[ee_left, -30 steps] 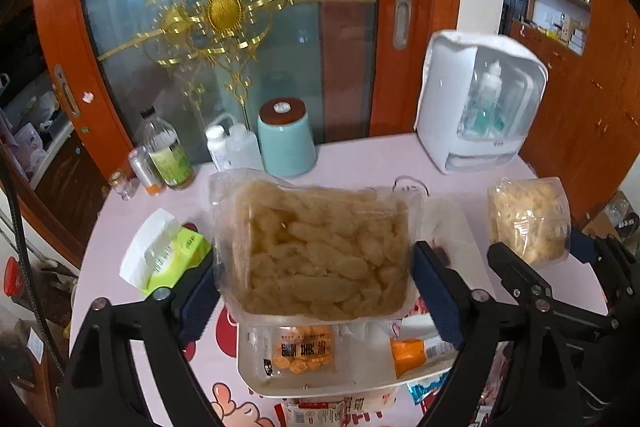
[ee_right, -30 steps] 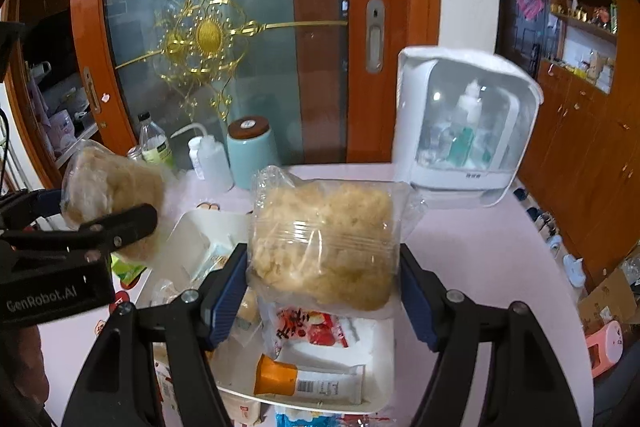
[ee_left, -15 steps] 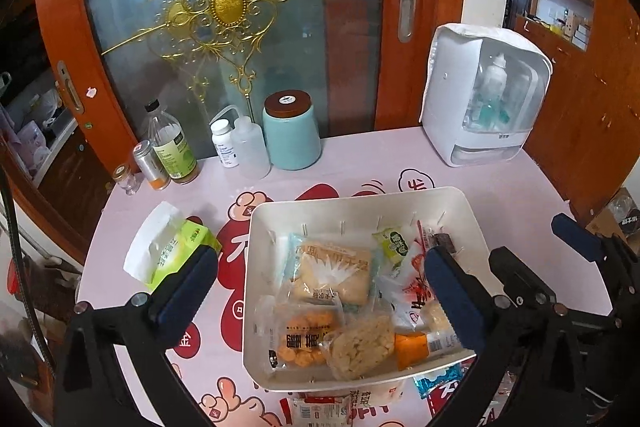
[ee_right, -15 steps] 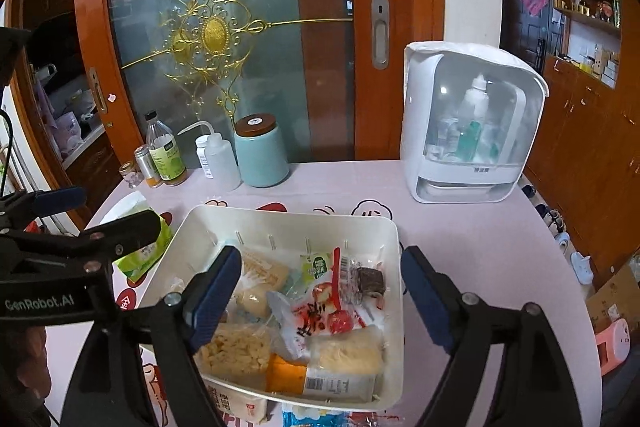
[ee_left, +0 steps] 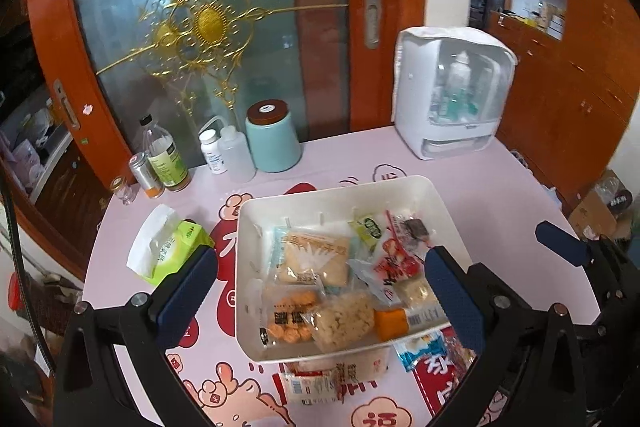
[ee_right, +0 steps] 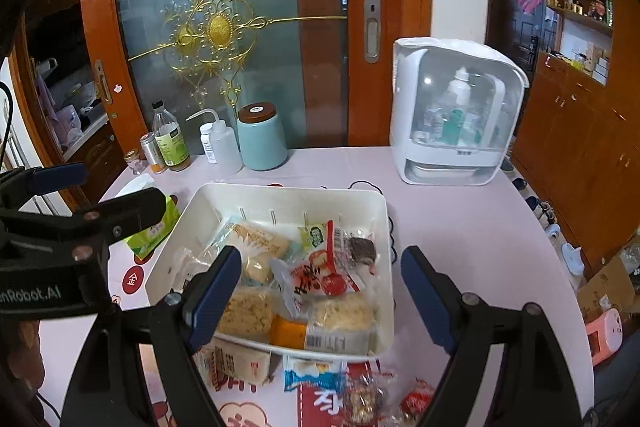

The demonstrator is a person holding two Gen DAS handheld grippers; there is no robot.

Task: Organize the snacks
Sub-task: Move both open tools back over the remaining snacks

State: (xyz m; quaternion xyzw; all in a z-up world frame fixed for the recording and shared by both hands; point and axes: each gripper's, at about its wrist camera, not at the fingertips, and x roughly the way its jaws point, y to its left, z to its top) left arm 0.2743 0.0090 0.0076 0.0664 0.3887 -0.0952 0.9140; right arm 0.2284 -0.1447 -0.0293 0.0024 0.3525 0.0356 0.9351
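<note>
Left hand-held gripper [ee_left: 320,291] and right hand-held gripper [ee_right: 320,295], both released and empty, above the white bin [ee_left: 340,191]. Snacks [ee_left: 316,259] fill the bin; more packets [ee_right: 316,379] lie before it on the pink surface [ee_right: 460,227].

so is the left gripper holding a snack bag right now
No, the left gripper is open with nothing between its pads, hovering above the white bin of snacks.
</note>
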